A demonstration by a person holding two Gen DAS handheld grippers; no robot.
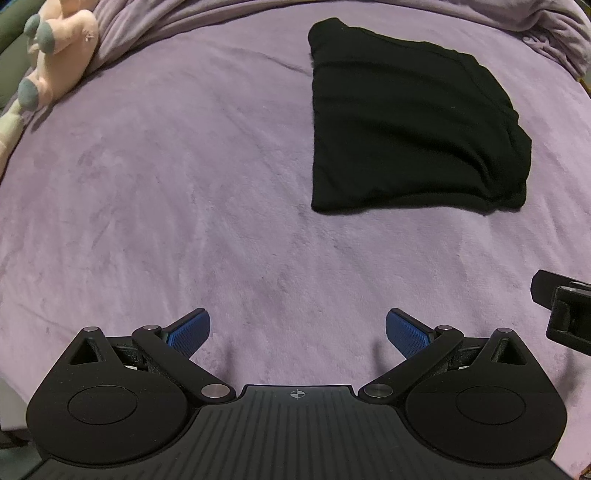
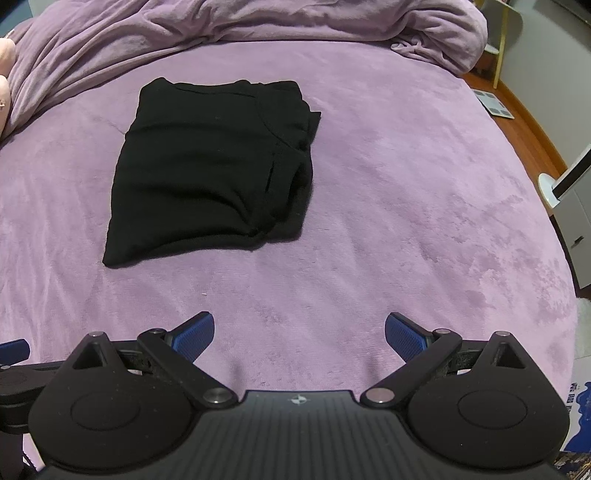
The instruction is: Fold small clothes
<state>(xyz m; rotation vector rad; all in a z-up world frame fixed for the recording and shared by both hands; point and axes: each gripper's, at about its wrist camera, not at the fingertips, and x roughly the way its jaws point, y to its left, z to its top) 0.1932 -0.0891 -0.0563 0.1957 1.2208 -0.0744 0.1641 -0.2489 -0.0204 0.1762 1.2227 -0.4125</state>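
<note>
A black garment (image 1: pixel 406 125) lies folded into a compact rectangle on the purple bedspread (image 1: pixel 184 184), ahead and to the right in the left wrist view. The right wrist view has the same black garment (image 2: pixel 214 166) ahead and to the left, its layered edges on the right side. My left gripper (image 1: pixel 297 332) is open, well short of the cloth, with nothing between its blue pads. My right gripper (image 2: pixel 299 334) is open too, hovering over bare purple bedspread (image 2: pixel 406 221) near the front. Part of the right gripper (image 1: pixel 565 310) shows at the right edge of the left wrist view.
A pink plush toy (image 1: pixel 55 55) lies at the far left of the bed. A bunched purple blanket (image 2: pixel 240 22) runs along the far side. Beyond the bed's right edge are wooden floor (image 2: pixel 524 110), a scale (image 2: pixel 493 103) and a grey cabinet (image 2: pixel 576 221).
</note>
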